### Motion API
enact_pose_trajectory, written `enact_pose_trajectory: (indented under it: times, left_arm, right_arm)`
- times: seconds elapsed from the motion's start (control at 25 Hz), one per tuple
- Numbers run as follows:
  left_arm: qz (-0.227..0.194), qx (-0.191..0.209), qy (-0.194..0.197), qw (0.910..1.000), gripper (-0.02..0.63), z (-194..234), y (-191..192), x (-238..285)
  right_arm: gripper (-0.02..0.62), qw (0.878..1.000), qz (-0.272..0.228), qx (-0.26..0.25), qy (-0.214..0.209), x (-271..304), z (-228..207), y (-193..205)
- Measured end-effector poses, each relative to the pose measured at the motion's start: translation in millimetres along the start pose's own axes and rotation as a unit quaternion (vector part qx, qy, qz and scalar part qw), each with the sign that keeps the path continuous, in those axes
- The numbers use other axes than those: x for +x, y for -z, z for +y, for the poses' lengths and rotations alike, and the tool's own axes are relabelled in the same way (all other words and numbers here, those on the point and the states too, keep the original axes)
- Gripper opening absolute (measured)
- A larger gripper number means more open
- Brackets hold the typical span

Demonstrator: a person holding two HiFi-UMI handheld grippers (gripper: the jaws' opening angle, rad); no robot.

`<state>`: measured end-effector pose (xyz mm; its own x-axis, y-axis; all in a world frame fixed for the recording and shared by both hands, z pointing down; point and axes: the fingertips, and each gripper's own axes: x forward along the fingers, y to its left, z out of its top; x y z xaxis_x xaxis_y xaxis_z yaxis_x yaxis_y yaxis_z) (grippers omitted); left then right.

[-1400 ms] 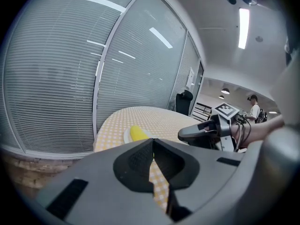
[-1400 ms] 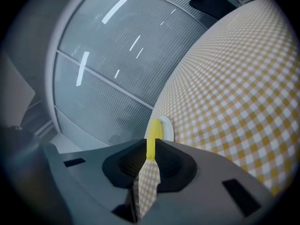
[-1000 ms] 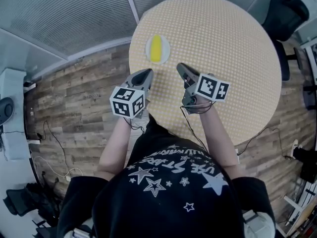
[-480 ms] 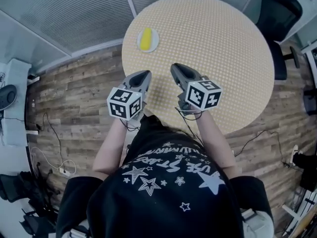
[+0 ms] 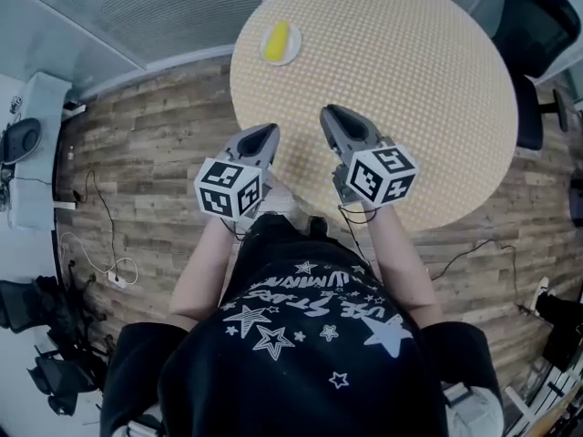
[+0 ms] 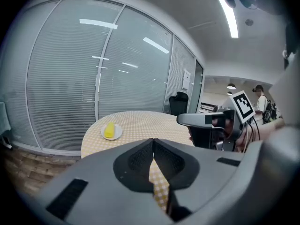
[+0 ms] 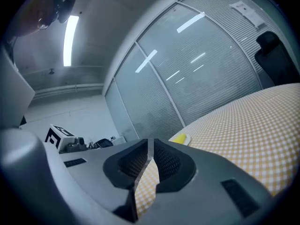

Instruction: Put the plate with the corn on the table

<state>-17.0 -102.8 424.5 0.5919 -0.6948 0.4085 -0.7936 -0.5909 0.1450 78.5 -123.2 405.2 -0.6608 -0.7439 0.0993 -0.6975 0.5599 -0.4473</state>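
Observation:
A small white plate carrying a yellow corn cob sits on the round checkered table, near its far left edge. Both grippers hover over the table's near edge, well short of the plate. My left gripper is shut and empty; its view shows the plate ahead and to the left of the closed jaws. My right gripper is also shut with nothing in it. In the right gripper view the corn peeks just above the closed jaws.
A black office chair stands at the table's far right. Cables lie on the wooden floor to the left. Glass walls with blinds curve behind the table. A person stands far off at the right.
The gap between the plate and both grippers has grown; the plate now lies farther up the head view. Both grippers stayed shut and empty.

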Motion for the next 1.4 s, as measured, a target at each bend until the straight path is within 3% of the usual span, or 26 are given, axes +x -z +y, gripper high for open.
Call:
enact_pose_trajectory:
  times: [0.52, 0.88, 1.4]
  left_arm:
    - [0.002, -0.027, 0.013, 0.9996, 0.008, -18, 28, -12]
    - [-0.027, -0.032, -0.005, 0.9991, 0.008, -4, 43, -93]
    - [-0.04, -0.031, 0.01, 0.9986, 0.008, -37, 90, -202]
  right_arm:
    - [0.054, 0.994, 0.023, -0.084, 0.059, -17, -11, 13]
    - [0.052, 0.987, 0.012, -0.135, 0.088, -34, 55, 14]
    - [0.052, 0.982, 0.011, -0.154, 0.113, -109, 160, 63]
